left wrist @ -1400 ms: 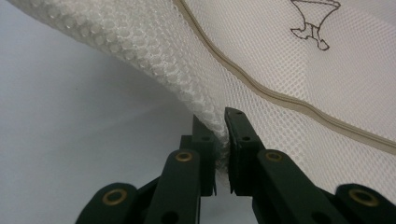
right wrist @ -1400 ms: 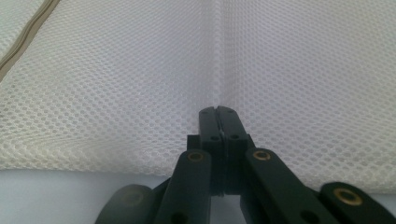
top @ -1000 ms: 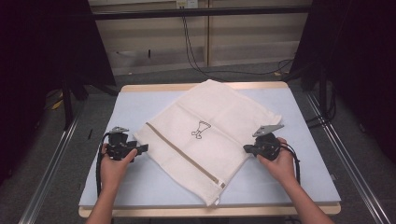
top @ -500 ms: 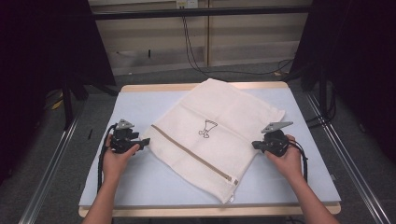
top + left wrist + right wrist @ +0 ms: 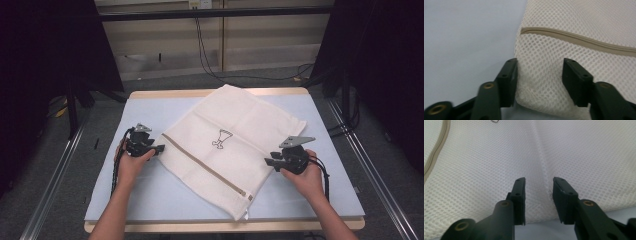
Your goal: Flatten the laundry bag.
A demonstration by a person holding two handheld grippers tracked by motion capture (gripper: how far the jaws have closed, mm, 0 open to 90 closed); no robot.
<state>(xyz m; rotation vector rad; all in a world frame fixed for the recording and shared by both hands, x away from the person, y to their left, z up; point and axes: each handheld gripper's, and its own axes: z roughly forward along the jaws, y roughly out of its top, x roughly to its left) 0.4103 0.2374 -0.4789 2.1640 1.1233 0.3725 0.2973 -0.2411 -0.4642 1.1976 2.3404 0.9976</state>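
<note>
A white mesh laundry bag (image 5: 235, 125) lies flat and turned at an angle on the table, with a tan zipper (image 5: 205, 167) running along its near left side. My left gripper (image 5: 159, 148) is at the bag's left corner. In the left gripper view its jaws (image 5: 539, 80) straddle that corner of the bag (image 5: 574, 22) just below the zipper (image 5: 574, 38); they have just been closing but stand apart. My right gripper (image 5: 268, 162) is at the bag's right edge. Its jaws (image 5: 539, 195) have just been opening and stand apart over the bag's hem (image 5: 486, 165).
The table carries a pale blue mat (image 5: 150, 110) inside a wooden rim, with bare mat on both sides of the bag. Black cables trail from both grippers. Metal rails run along the floor left and right of the table.
My left hand has moved right to the bag's left corner. My right gripper let go of the bag's right edge, and the bag has settled a little further right.
</note>
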